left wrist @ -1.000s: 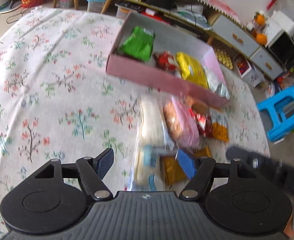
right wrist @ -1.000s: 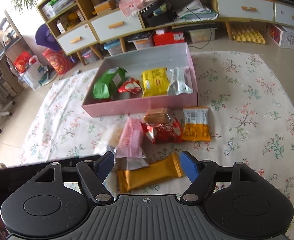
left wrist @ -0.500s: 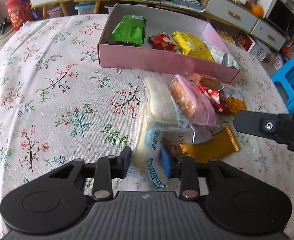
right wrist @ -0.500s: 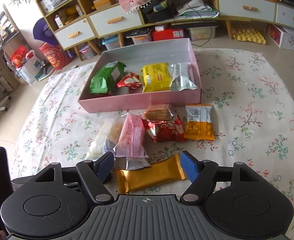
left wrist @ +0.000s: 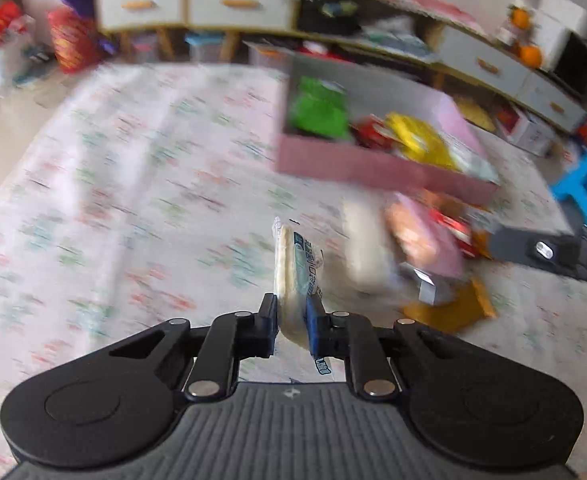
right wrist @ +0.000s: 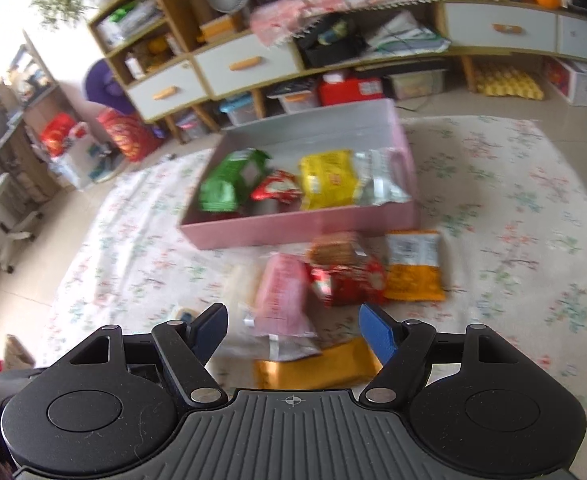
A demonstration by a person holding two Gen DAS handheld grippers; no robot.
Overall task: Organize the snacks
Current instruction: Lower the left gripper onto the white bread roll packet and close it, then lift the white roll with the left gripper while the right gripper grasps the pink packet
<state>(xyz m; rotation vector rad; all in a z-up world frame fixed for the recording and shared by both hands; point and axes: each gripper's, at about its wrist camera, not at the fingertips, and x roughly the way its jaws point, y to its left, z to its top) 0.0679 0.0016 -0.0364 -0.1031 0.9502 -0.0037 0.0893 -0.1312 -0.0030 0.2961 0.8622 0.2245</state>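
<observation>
**Left gripper lifts a pale snack packet off the cloth**

Since the earlier frames, the left gripper [left wrist: 291, 326] has closed its blue pads onto the clear-wrapped pale snack packet [left wrist: 295, 268] that lay on the floral cloth, and the packet now stands up on edge between them, raised clear of the fabric. It sits at lower centre of the left wrist view, pinched firmly on both sides, its printed blue-and-white label facing right. This view is heavily blurred.

At upper right of the same view is the pink box [left wrist: 377, 166], open-topped, holding a green packet [left wrist: 319, 110], a red one and a yellow packet [left wrist: 417, 140]. Below the box, on the floral cloth [left wrist: 113, 200], lies the loose pile: another pale packet, a pink packet [left wrist: 425, 236] and a gold wrapper [left wrist: 453, 308].

In the right wrist view, the right gripper [right wrist: 293, 330] has its two blue pads spread wide apart with nothing pinched between them; it hangs above the pile at lower centre. Between and beyond its pads lie the pink packet [right wrist: 281, 296], a gold wrapper [right wrist: 317, 368], a red packet [right wrist: 349, 282] and an orange-and-white packet [right wrist: 413, 266]. The pink box [right wrist: 305, 224] sits at centre, just beyond the pile, with green, red, yellow and silver packets in a row along its near wall. Shelving and drawer units fill the top of the frame.
</observation>
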